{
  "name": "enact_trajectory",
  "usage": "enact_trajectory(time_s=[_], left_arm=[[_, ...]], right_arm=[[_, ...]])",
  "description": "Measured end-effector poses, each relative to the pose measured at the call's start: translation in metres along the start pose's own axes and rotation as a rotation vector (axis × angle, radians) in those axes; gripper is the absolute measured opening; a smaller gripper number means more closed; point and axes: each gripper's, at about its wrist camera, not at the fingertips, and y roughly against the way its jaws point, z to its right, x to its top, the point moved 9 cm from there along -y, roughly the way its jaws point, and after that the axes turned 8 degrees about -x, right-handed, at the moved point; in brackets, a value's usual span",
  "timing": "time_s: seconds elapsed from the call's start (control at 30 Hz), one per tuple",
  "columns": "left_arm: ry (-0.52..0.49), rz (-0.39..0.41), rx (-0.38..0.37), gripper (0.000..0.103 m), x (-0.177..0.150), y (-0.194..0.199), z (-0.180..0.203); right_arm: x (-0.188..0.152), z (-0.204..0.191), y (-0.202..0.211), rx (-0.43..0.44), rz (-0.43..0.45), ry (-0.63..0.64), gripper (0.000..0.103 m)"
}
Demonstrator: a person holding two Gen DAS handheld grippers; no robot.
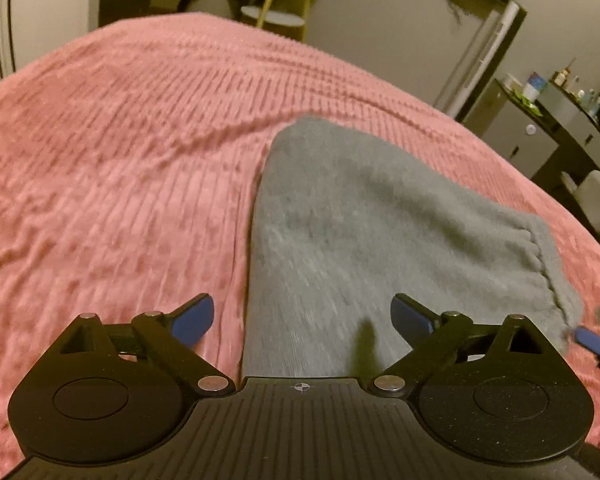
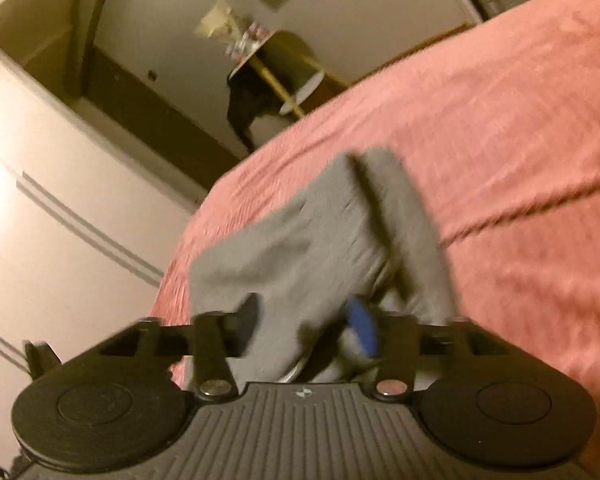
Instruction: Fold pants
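Grey soft knit pants [image 1: 340, 240] lie on a bed under a pink ribbed blanket [image 1: 120, 160] | left gripper [image 1: 303, 316] hovers over the pants, jaws spread wide, holding nothing | right gripper [image 2: 300, 332] has its jaws closed on a bunched edge of the pants, blue fingertips [image 2: 362, 326] partly buried in fabric.

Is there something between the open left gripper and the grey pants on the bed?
Nothing visible. The left gripper is open directly above the grey pants, which lie on the pink blanket.
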Motion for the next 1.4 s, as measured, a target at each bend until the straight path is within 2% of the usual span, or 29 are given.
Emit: enact_trajectory(time_s=[0.07,0.13,0.27,0.3,0.4,0.43,0.5,0.57,0.6,0.63,0.77,0.87,0.9,0.97,1.0,1.03,1.07,1.1,1.27,1.4], left_arm=[[0.007,-0.027,-0.011,0.098,0.001,-0.015,-0.003],[0.016,-0.061,-0.049,0.098,0.0,-0.029,-0.004],[-0.001,-0.134,-0.134,0.098,-0.001,-0.053,-0.003],[-0.015,-0.14,-0.141,0.098,0.001,-0.057,-0.003],[-0.032,-0.136,-0.187,0.098,0.006,-0.062,-0.001],[-0.021,-0.137,-0.204,0.097,0.008,-0.065,0.0],[-0.02,-0.132,-0.213,0.094,0.011,-0.072,0.001],[-0.029,-0.12,-0.232,0.091,0.014,-0.077,0.004],[-0.032,-0.115,-0.244,0.084,0.015,-0.078,0.004],[-0.034,-0.108,-0.254,0.081,0.017,-0.078,0.004],[-0.004,-0.082,-0.308,0.059,0.017,-0.074,0.001],[0.012,-0.079,-0.302,0.058,0.018,-0.074,0.002],[0.021,-0.082,-0.288,0.062,0.019,-0.076,0.001],[0.043,-0.089,-0.258,0.065,0.021,-0.079,0.001],[0.042,-0.085,-0.247,0.062,0.022,-0.079,0.003],[0.039,-0.079,-0.241,0.058,0.025,-0.079,0.004],[0.035,-0.069,-0.24,0.047,0.027,-0.075,0.006],[0.038,-0.053,-0.247,0.041,0.029,-0.07,0.007],[0.102,0.034,-0.317,0.022,0.055,-0.043,0.009],[0.077,0.105,-0.328,0.021,0.087,-0.025,0.021]], right_arm=[[0.013,0.011,-0.007,-0.022,-0.014,0.013,0.076],[0.023,0.02,-0.022,-0.007,-0.044,0.018,0.086],[0.029,0.034,-0.064,0.025,-0.156,0.01,0.09],[0.027,0.039,-0.073,0.012,-0.174,0.002,0.09],[0.027,0.037,-0.094,0.107,-0.232,-0.059,0.095],[0.026,0.035,-0.099,0.113,-0.25,-0.063,0.097],[0.024,0.024,-0.109,0.12,-0.265,-0.014,0.097],[0.021,0.019,-0.113,0.112,-0.27,0.02,0.09],[0.021,0.016,-0.118,0.092,-0.263,0.043,0.073],[0.02,0.016,-0.116,0.089,-0.255,0.055,0.069],[0.012,0.011,-0.114,0.07,-0.205,0.076,0.068],[0.008,0.006,-0.118,0.048,-0.215,0.054,0.08],[0.007,0.002,-0.119,0.035,-0.216,0.064,0.082],[0.012,0.005,-0.118,-0.011,-0.208,0.073,0.077],[0.009,0.004,-0.108,-0.034,-0.198,0.083,0.069],[0.009,0.003,-0.101,-0.044,-0.188,0.096,0.065],[0.008,-0.001,-0.096,-0.049,-0.18,0.108,0.063],[0.009,-0.006,-0.092,-0.052,-0.173,0.118,0.061],[0.025,-0.04,-0.066,0.024,-0.121,0.123,0.056],[0.047,-0.056,-0.058,0.032,-0.069,0.122,0.056]])
